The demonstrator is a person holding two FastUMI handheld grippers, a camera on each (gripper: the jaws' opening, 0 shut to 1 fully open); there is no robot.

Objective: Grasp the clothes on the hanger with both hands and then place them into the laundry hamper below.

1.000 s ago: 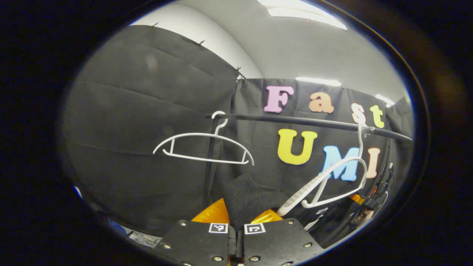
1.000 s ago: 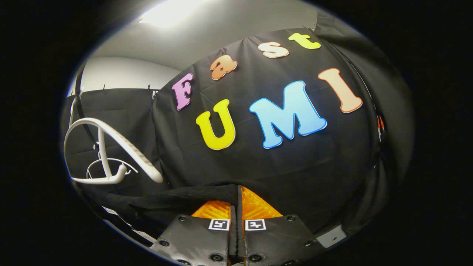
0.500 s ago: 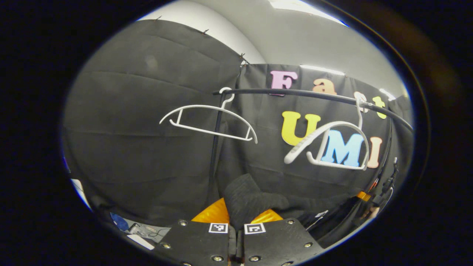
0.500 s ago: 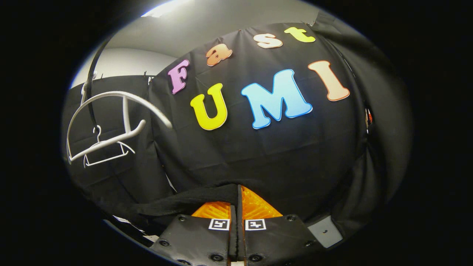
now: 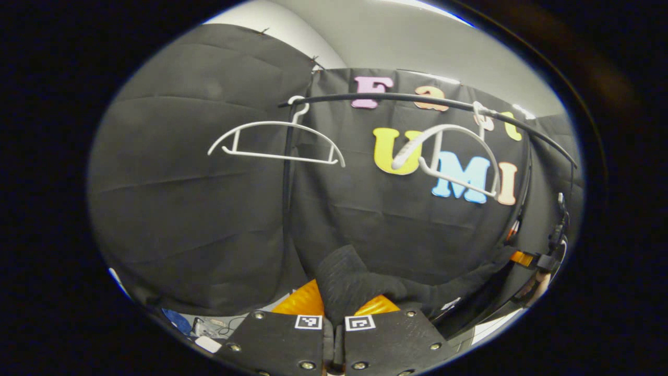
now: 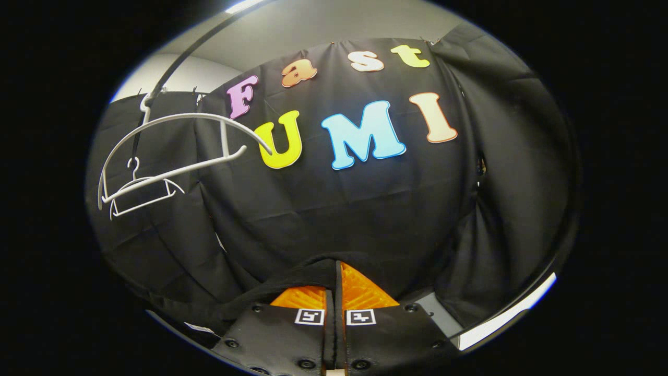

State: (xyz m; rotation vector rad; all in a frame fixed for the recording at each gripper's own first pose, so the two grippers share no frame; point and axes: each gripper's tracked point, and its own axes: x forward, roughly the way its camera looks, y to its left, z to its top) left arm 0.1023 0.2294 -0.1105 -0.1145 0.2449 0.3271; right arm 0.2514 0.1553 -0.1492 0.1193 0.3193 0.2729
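A black knitted garment (image 5: pixel 355 284) hangs between my two grippers, off the hanger. My left gripper (image 5: pixel 338 307) is shut on one bunched end of it. From there the cloth stretches right toward the other gripper (image 5: pixel 527 259) and the hand holding it. In the right gripper view my right gripper (image 6: pixel 334 290) is shut on the garment's edge (image 6: pixel 292 274), which trails down to the left. Above, a bare white hanger (image 5: pixel 449 156) swings tilted on the black rail (image 5: pixel 417 99). That hanger (image 6: pixel 177 151) is at the upper left in the right gripper view.
A second bare white hanger (image 5: pixel 276 143) hangs farther left on the rail, beside the rack's upright black post (image 5: pixel 287 172). It appears small behind the near hanger (image 6: pixel 141 193) in the right gripper view. Small items and a cable lie on the floor (image 5: pixel 203 329) at lower left.
Both grippers have moved down with the garment, so rail and hangers sit higher in both views. The near hanger has swung up and tilted.
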